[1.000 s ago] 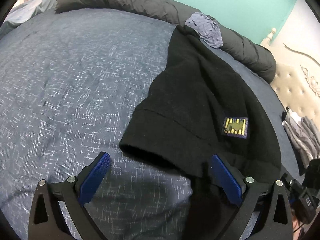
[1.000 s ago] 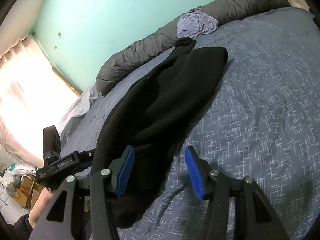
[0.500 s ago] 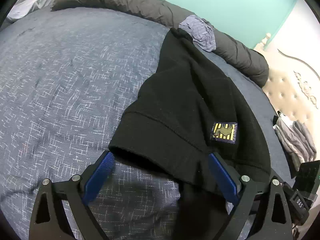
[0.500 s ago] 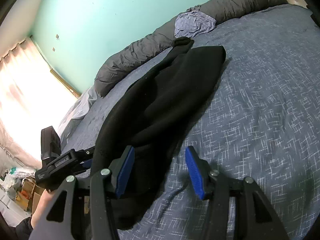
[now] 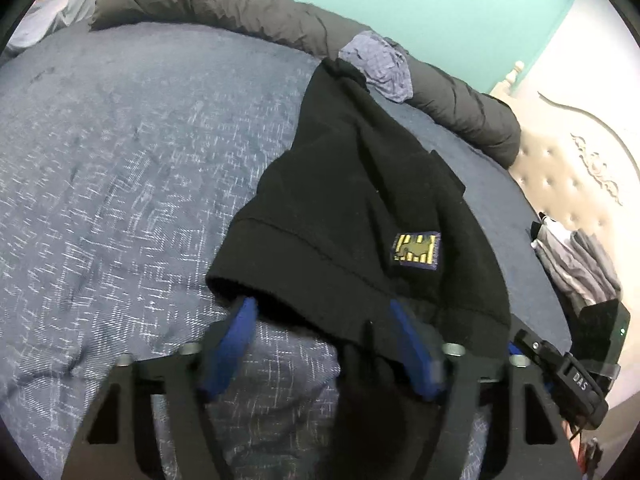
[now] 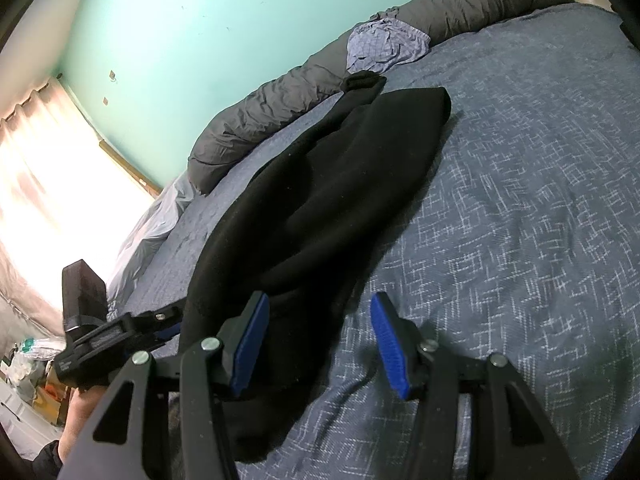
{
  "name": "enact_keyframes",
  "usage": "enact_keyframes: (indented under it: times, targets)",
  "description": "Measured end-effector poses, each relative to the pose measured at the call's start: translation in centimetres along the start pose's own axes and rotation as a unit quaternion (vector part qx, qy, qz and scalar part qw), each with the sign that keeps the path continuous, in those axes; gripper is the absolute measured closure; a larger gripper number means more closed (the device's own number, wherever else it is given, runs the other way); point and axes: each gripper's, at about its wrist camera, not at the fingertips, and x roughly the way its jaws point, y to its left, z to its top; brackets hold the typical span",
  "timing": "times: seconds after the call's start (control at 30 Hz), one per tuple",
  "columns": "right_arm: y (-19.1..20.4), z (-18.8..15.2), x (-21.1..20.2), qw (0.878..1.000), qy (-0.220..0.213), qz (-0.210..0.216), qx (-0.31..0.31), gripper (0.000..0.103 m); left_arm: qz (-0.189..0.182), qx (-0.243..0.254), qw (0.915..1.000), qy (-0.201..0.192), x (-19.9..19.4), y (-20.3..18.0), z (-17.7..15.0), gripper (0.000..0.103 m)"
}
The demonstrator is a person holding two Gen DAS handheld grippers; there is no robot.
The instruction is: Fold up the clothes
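Here, left tongs (image 5: 320, 344) just closing around the black garment's (image 5: 360, 184) hem; right tongs (image 6: 318, 344) half-open, gripping nothing.

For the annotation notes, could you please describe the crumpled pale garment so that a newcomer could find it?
Follow the rolled grey duvet along the bed's far edge. The crumpled checked garment lies on it, just past the black sweater's far tip. It alone is pale lavender-blue with a fine check.

A black garment (image 5: 360, 200) with a yellow patch (image 5: 416, 250) lies stretched lengthwise across the blue bed (image 5: 120, 160), its near hem lifted.
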Motion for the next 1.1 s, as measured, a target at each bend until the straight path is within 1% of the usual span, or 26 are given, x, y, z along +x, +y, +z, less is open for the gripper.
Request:
enact_keyframes:
  times: [0.07, 0.13, 0.17, 0.23, 0.27, 0.3, 0.43, 0.53, 0.57, 0.67, 0.8, 0.97, 1.03, 1.1]
  targets:
    - [0.1, 0.0, 0.0, 1.000, 0.000, 0.000, -0.001, 0.049, -0.005, -0.006, 1.0000, 0.005, 0.7, 0.3, 0.1, 0.049]
    - [0.1, -0.1, 0.0, 1.000, 0.001, 0.000, 0.000, 0.049, -0.010, -0.012, 0.9998, 0.011, 1.4, 0.5, 0.1, 0.057]
    - [0.0, -0.1, 0.1, 1.000, 0.001, 0.000, 0.001, 0.049, -0.015, -0.018, 0.9996, 0.015, 1.8, 0.7, 0.0, 0.063]
    - [0.0, -0.1, 0.1, 1.000, 0.001, 0.000, 0.002, 0.049, -0.024, -0.027, 0.9991, 0.021, 2.3, 1.0, -0.2, 0.066]
    - [0.1, -0.1, 0.1, 1.000, 0.001, 0.000, 0.002, 0.049, -0.027, -0.029, 0.9990, 0.022, 2.4, 1.1, -0.2, 0.071]
    - [0.1, -0.1, 0.1, 1.000, 0.001, 0.000, 0.002, 0.049, -0.031, -0.029, 0.9989, 0.021, 2.5, 1.1, -0.2, 0.073]
    - [0.1, -0.1, 0.1, 1.000, 0.000, 0.000, 0.004, 0.049, -0.039, -0.032, 0.9985, 0.020, 2.6, 1.2, -0.2, 0.075]
    - [0.1, -0.1, 0.1, 1.000, 0.000, 0.000, 0.005, 0.049, -0.047, -0.040, 0.9979, 0.020, 2.6, 1.6, -0.4, 0.086]
    - [0.1, -0.1, 0.1, 1.000, 0.000, 0.001, 0.005, 0.049, -0.047, -0.039, 0.9979, 0.019, 2.5, 1.6, -0.3, 0.091]
    - [0.0, -0.1, 0.2, 1.000, 0.000, 0.001, 0.006, 0.049, -0.049, -0.029, 0.9983, 0.013, 1.9, 1.3, -0.1, 0.096]
    - [0.0, 0.1, 0.3, 1.000, 0.000, 0.003, 0.007, 0.049, -0.038, -0.012, 0.9992, 0.000, 0.5, 1.3, 0.4, 0.097]
    - [0.1, 0.6, 0.0, 1.000, -0.011, 0.000, 0.000, 0.049, 0.001, 0.009, 0.9996, -0.026, -2.4, 1.9, 1.0, 0.099]
    - [0.0, 0.7, -0.1, 1.000, -0.016, -0.003, 0.001, 0.049, 0.016, 0.010, 0.9994, -0.030, -3.4, 2.5, 1.2, 0.099]
    - [0.0, 0.9, -0.3, 1.000, -0.020, -0.001, 0.005, 0.049, 0.033, 0.018, 0.9988, -0.033, -4.5, 2.7, 1.5, 0.102]
